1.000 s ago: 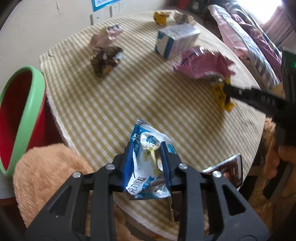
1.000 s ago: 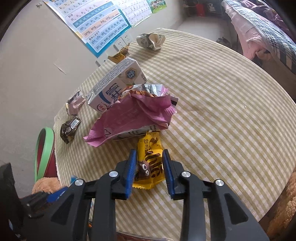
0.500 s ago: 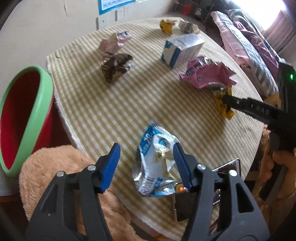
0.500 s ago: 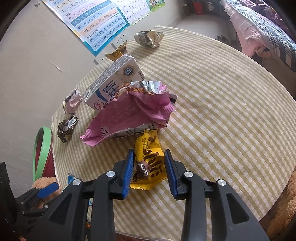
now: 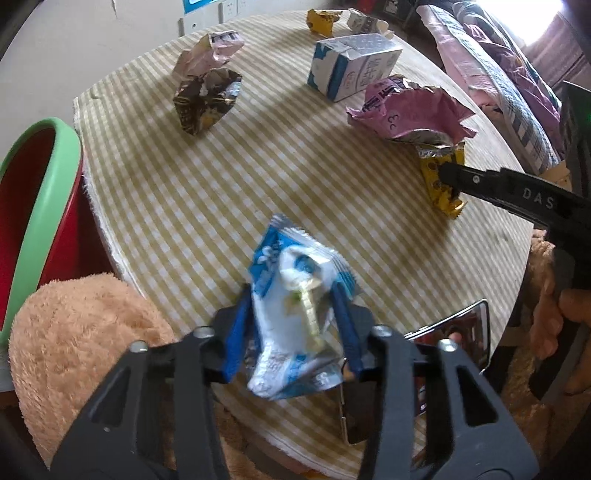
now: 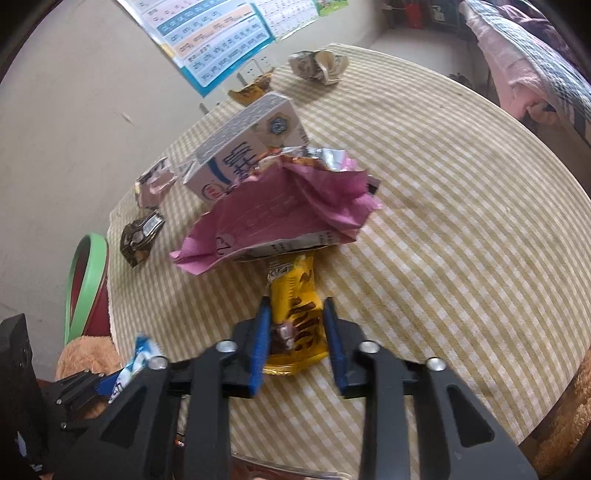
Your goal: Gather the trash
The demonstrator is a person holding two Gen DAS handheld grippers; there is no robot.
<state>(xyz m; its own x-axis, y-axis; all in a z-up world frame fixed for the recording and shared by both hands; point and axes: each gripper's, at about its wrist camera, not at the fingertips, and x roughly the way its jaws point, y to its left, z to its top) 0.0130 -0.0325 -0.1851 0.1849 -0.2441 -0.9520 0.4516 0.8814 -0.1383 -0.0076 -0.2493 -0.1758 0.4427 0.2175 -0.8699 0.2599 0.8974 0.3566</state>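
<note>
My left gripper is clamped on a blue-and-white snack wrapper, its blue pads pressing the crumpled foil from both sides near the front edge of the round worktop with its yellow-checked cloth; the wrapper looks blurred, and I cannot tell whether it is clear of the cloth or touching it; my right gripper straddles a yellow chocolate wrapper that lies flat on the cloth, with the pads at either side of it; the left pad seems to touch the wrapper's edge while a sliver of cloth shows by the right pad, so I cannot tell whether the jaws have closed on it; just beyond the yellow wrapper sits a torn pink bag, its lower edge overlapping the wrapper's far end; behind the bag, touching it, a white-and-blue milk carton lies on its side; farther to the left are a dark crumpled wrapper and a pale pink crumpled wrapper, the two close together; at the far rim lie a small yellow scrap and a crushed white carton; a red bin with a green rim stands off the worktop's left edge, beside a tan plush toy; a shiny silver packet pokes over the near edge by my left gripper.
</note>
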